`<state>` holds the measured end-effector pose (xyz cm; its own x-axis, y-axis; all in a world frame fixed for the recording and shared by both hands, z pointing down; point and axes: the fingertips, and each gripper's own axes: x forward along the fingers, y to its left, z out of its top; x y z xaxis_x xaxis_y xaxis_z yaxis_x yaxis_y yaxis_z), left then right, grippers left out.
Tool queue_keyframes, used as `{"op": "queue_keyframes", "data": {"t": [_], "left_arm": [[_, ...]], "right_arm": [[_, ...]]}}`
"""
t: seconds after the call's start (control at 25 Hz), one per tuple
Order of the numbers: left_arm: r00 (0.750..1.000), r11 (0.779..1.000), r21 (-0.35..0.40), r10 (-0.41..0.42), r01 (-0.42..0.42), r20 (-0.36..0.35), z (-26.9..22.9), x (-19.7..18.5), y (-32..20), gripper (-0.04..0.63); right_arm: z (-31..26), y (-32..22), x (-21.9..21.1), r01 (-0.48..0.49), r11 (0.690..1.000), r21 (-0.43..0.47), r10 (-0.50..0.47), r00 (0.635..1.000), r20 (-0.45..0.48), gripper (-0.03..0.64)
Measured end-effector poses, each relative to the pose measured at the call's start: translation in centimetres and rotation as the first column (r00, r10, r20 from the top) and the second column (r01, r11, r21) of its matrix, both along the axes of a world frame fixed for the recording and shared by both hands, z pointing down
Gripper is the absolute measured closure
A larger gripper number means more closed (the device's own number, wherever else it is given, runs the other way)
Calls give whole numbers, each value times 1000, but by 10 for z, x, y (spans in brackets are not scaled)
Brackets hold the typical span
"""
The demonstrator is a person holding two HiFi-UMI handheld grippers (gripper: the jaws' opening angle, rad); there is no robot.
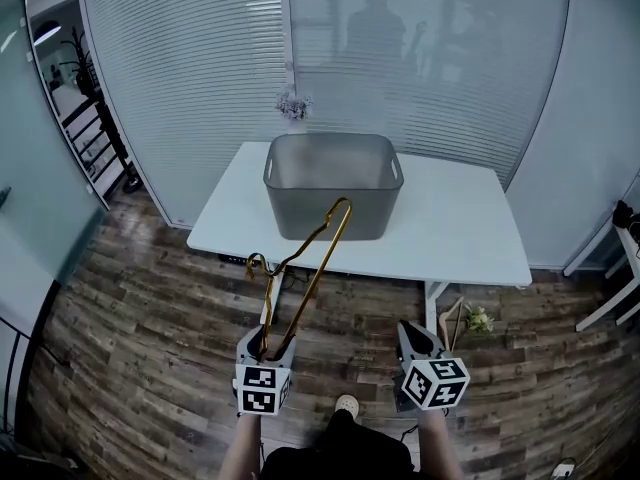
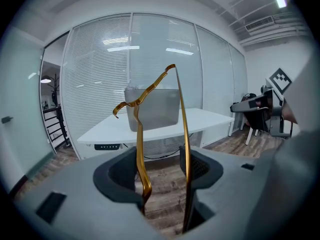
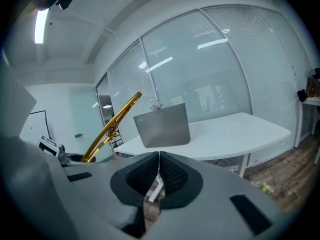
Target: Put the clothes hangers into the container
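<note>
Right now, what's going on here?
A person holds a gripper in each hand, facing a white table with a gray container on it. The left gripper is clamped on a gold clothes hanger, which sticks up toward the container but is not in it yet. The right gripper is shut and empty. From the head view the container looks empty.

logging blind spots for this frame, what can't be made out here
container floor: head view, near wall hides part; gripper views show only its outside
gold hanger lower end: buried between the left tongs
small things by the table leg: head view, too small
figure behind the glass wall: only a blurred shadow
</note>
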<state>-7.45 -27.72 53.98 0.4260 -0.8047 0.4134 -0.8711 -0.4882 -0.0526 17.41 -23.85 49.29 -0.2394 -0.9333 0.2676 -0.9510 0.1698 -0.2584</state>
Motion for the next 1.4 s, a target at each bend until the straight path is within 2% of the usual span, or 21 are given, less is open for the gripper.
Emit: {"op": "queue_keyframes", "data": {"t": [0.4, 0.88, 1.04, 1.4], "left_arm": [[1000, 1000, 6, -23, 23, -4, -3, 17, -48, 330], [997, 997, 13, -82, 82, 7, -1, 21, -85, 330], [996, 996, 32, -86, 86, -5, -6, 30, -93, 330], [995, 994, 50, -96, 95, 25, -9, 25, -90, 330]], "right_arm": [[0, -52, 17, 25, 1000, -1, -25, 1000, 7, 589], [-3, -100, 25, 86, 996, 12, -86, 996, 0, 589], [-2, -111, 30, 105, 994, 27, -105, 994, -6, 589], [-10, -116, 26, 142, 988, 60, -141, 990, -16, 589]]}}
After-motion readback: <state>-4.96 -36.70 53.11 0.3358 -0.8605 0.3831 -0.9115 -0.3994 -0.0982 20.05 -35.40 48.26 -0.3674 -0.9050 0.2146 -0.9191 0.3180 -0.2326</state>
